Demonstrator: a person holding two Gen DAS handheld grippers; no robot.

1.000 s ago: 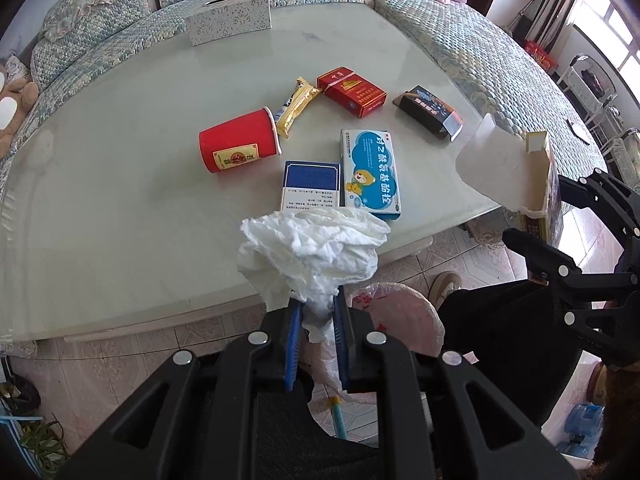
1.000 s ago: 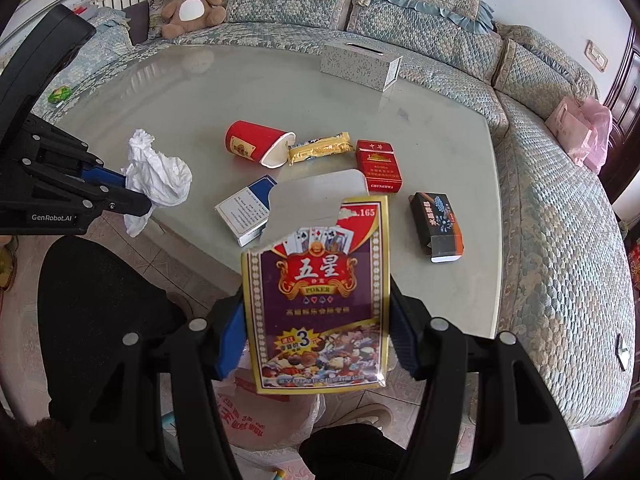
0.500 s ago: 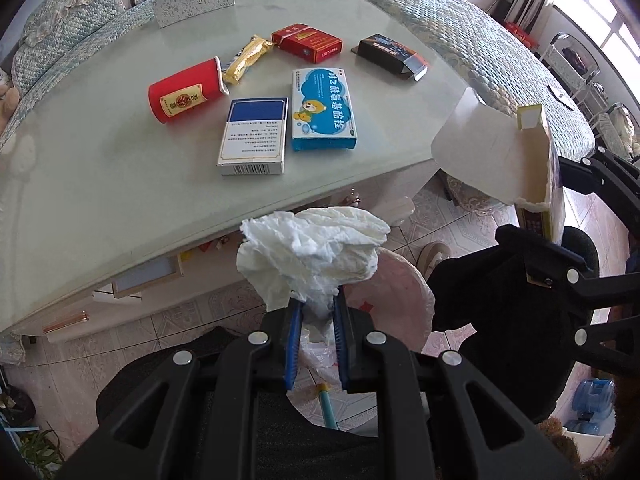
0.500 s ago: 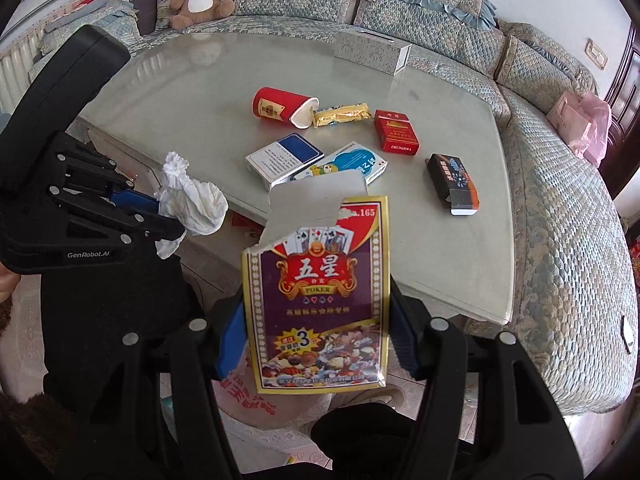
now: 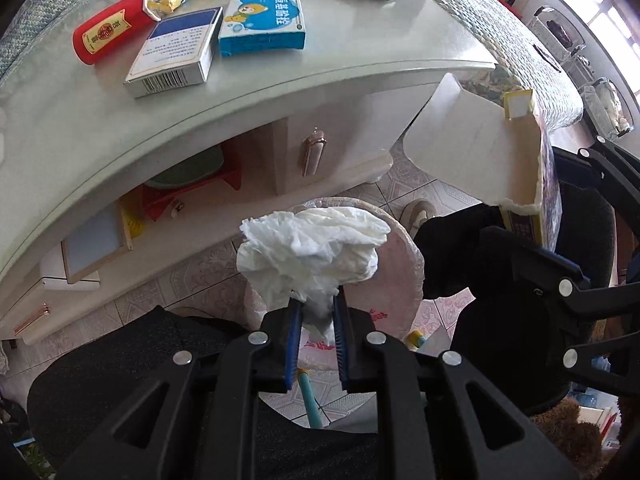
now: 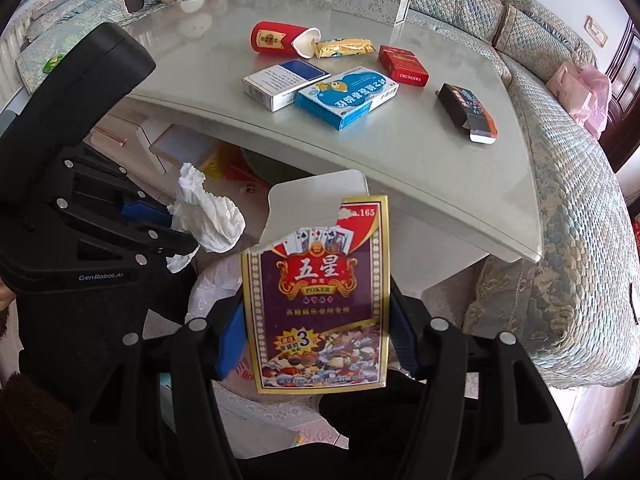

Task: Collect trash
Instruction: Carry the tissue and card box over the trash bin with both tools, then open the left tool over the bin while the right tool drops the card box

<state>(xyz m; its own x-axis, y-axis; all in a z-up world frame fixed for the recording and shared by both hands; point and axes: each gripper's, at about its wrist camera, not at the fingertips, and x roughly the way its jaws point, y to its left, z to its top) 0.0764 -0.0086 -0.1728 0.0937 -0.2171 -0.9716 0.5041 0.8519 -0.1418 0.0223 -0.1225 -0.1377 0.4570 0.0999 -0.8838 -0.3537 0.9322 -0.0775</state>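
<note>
Both cameras ride on handheld grippers and look steeply down past the front edge of the table (image 5: 360, 76). The left wrist view sits close above the bag-lined bin (image 5: 400, 276) below that edge. The right wrist view faces the table (image 6: 460, 184) from slightly farther back. Both views share the table's front edge, the bin (image 6: 212, 284) and the blue medicine box (image 5: 262, 16) (image 6: 346, 96).

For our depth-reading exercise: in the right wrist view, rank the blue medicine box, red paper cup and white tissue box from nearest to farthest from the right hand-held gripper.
From the right hand-held gripper:
1. Blue medicine box, near the table's front edge.
2. Red paper cup, lying on its side mid-table.
3. White tissue box, at the far edge by the sofa.
</note>
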